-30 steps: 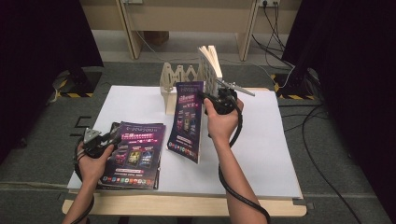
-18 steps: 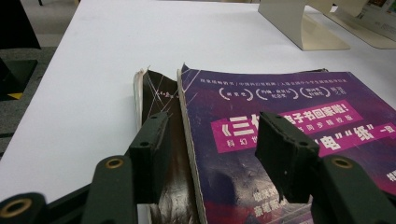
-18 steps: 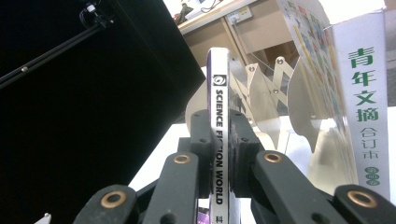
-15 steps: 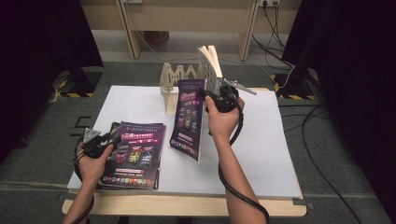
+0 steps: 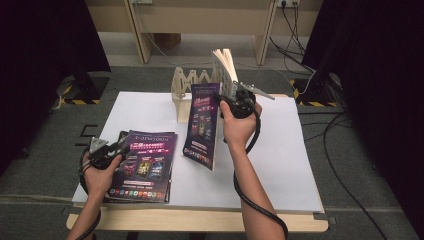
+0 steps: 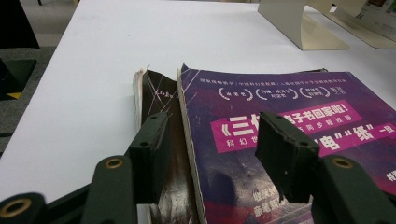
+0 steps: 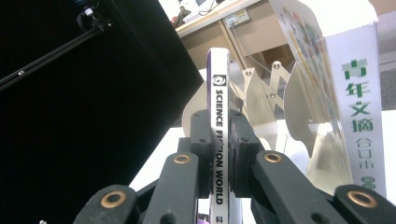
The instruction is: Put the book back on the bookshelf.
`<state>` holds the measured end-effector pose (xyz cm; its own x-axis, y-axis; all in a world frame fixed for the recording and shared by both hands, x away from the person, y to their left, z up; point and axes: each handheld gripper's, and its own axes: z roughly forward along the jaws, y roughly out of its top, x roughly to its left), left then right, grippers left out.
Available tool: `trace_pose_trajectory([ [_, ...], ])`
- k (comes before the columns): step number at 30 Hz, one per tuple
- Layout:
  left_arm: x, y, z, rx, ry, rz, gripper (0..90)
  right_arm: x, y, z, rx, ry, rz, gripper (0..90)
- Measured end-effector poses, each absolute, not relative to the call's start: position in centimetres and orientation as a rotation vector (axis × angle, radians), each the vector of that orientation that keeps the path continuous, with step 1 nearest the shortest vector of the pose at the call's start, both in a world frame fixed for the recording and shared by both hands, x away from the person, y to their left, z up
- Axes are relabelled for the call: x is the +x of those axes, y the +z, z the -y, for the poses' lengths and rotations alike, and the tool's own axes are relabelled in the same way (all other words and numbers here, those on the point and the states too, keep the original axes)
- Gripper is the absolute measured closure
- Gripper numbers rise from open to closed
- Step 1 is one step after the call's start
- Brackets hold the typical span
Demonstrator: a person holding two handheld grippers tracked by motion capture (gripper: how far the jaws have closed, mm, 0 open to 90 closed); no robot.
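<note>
Jaws of the right gripper [image 5: 235, 100] were clamped on the spine of a purple magazine [image 5: 202, 125], which hung upright above the middle of the white surface [image 5: 280, 165], just in front of the wooden rack [image 5: 192, 82]. In the right gripper view the pads pressed both sides of the spine [image 7: 218, 140], with the rack's zigzag dividers [image 7: 261, 93] close behind and a white book [image 7: 355, 93] already standing in it to one side. The left gripper [image 5: 117, 149] rested low over the stack of magazines [image 5: 142, 167] at the near left of the surface; its jaws stood wide, straddling the near edge of the top cover [image 6: 280, 140] without gripping it.

By the look of it, the step in hand was carrying the lifted magazine to the rack, with the stack waiting its turn. The next move would call for lining the spine up with a free slot beside the white book, keeping the magazine vertical so its loose pages did not fan out or catch a divider, then lowering it until it sat before the jaws let go. The left gripper seemed placed to steady or pick the next copy.
</note>
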<state>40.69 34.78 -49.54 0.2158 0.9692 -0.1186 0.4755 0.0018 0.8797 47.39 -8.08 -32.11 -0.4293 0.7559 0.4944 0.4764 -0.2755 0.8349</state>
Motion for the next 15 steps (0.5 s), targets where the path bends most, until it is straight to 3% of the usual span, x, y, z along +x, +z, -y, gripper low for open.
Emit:
trace_pose_trajectory([
  [15,40.7,-49.5,-34.7,1.616,0.708,-1.384,44.3,48.3,-30.6,7.8,1.49,1.769,-1.661,83.3],
])
